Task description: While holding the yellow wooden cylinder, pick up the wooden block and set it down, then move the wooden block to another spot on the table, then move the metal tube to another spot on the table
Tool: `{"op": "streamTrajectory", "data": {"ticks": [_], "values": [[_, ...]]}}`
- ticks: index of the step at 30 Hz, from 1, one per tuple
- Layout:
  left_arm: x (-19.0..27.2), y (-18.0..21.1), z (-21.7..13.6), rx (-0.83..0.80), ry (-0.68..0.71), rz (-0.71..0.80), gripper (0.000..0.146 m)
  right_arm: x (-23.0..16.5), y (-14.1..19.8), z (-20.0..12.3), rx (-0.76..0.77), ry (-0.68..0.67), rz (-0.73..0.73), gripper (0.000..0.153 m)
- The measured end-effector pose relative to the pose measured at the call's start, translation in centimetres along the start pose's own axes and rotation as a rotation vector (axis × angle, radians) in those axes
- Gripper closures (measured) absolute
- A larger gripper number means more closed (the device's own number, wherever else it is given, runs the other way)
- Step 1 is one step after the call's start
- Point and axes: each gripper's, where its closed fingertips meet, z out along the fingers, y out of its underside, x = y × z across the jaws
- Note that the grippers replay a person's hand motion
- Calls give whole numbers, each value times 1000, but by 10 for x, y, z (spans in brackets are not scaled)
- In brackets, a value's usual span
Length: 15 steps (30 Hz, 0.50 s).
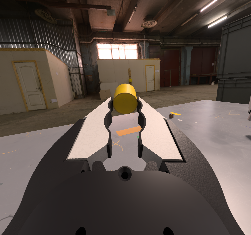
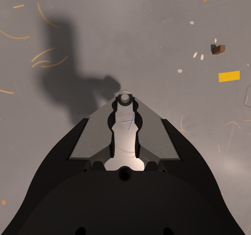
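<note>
Fingers of the left gripper (image 1: 125, 103) pinch the yellow wooden cylinder (image 1: 125, 100) above the table (image 1: 203, 133), its long axis running away along them. Those of the right gripper (image 2: 125, 100) clamp the metal tube (image 2: 125, 98), bore facing the camera, axis likewise forward. With the wooden block (image 2: 219, 49) resting well apart, I judge the tube move is underway and only its set-down remains.

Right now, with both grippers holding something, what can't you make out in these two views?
- Metal tube, right wrist view: seen end-on between the right gripper fingertips, so its length and any table contact stay hidden.
- Yellow wooden cylinder, left wrist view: its far end is hidden by its own body, in the left gripper.
- Wooden block, left wrist view: too small for detail.
</note>
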Motion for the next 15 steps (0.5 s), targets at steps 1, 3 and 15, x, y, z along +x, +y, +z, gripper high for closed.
{"op": "streamTrajectory", "data": {"ticks": [1, 3, 15], "values": [[0, 0, 0, -1, 0, -2, 112, 0, 0, 0, 0, 1, 1, 131], [0, 0, 0, -2, 0, -2, 112, 0, 0, 1, 0, -1, 1, 131], [0, 2, 1, -11, 6, -1, 112, 0, 6, -2, 3, 15, 4, 131]]}}
